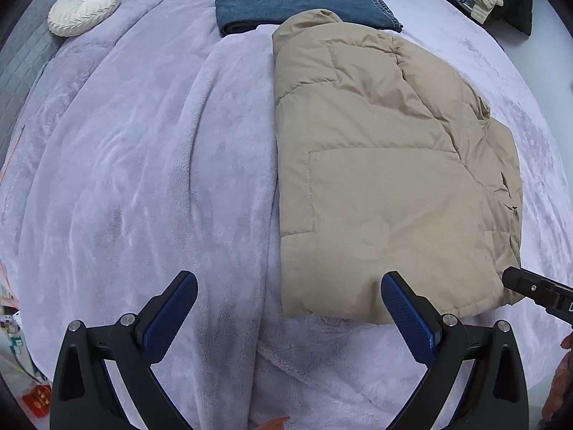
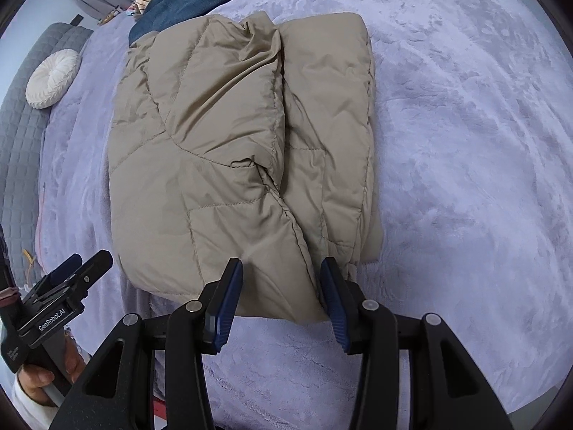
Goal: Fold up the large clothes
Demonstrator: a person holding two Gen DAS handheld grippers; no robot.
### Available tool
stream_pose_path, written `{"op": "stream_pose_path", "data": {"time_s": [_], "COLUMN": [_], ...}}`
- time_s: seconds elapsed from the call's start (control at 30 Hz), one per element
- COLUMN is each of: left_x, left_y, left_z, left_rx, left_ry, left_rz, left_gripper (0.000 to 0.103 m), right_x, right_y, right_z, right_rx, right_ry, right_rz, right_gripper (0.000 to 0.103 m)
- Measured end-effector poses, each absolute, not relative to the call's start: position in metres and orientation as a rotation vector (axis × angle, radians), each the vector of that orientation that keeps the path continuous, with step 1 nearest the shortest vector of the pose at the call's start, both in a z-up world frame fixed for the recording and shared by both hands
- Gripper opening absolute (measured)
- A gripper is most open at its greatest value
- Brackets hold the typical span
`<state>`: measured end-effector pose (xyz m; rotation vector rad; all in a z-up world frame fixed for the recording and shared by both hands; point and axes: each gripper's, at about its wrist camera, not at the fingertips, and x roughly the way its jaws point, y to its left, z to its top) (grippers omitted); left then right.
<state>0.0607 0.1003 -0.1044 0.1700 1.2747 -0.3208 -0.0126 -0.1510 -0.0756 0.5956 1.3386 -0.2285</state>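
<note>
We are seeing open lavender blanket [image 1: 143,165] lying wide and bare to the left of the beige padded jacket [image 1: 376,165], and more bare blanket running along its right side in the right wrist view. Folded jeans [image 1: 297,7] are butting against the jacket's far end, closing that way. A round white cushion [image 1: 84,9] is sitting far off by the grey headboard [image 1: 21,64].

Left gripper [image 1: 288,288] wide open, right gripper [image 2: 281,276] half open, both downward.
</note>
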Motion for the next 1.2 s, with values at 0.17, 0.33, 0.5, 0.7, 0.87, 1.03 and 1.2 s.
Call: {"op": "stream_pose_path", "data": {"time_s": [0.17, 0.33, 0.5, 0.7, 0.87, 1.03, 1.2], "left_x": [0.051, 0.047, 0.046, 0.044, 0.034, 0.02, -0.001], "left_y": [0.106, 0.109, 0.115, 0.118, 0.12, 0.119, 0.121], "left_z": [-0.097, -0.093, -0.093, -0.088, -0.077, -0.064, -0.044], "left_rx": [0.152, 0.181, 0.197, 0.208, 0.201, 0.21, 0.177], "left_ry": [1.282, 1.256, 1.267, 1.252, 1.229, 1.205, 1.179], "left_rz": [-0.358, -0.381, -0.396, -0.407, -0.396, -0.38, -0.345], "left_gripper": [0.103, 0.103, 0.103, 0.103, 0.103, 0.103, 0.103], "right_x": [-0.02, -0.024, -0.027, -0.034, -0.038, -0.046, -0.059], "right_y": [-0.146, -0.141, -0.131, -0.121, -0.117, -0.117, -0.117], "right_z": [-0.067, -0.06, -0.058, -0.05, -0.047, -0.041, -0.024], "right_rx": [0.591, 0.591, 0.594, 0.582, 0.576, 0.572, 0.533], "right_ry": [1.331, 1.315, 1.298, 1.275, 1.281, 1.261, 1.23], "right_rz": [-0.242, -0.271, -0.3, -0.325, -0.313, -0.286, -0.27], "right_gripper": [0.054, 0.065, 0.067, 0.075, 0.075, 0.075, 0.08]}}
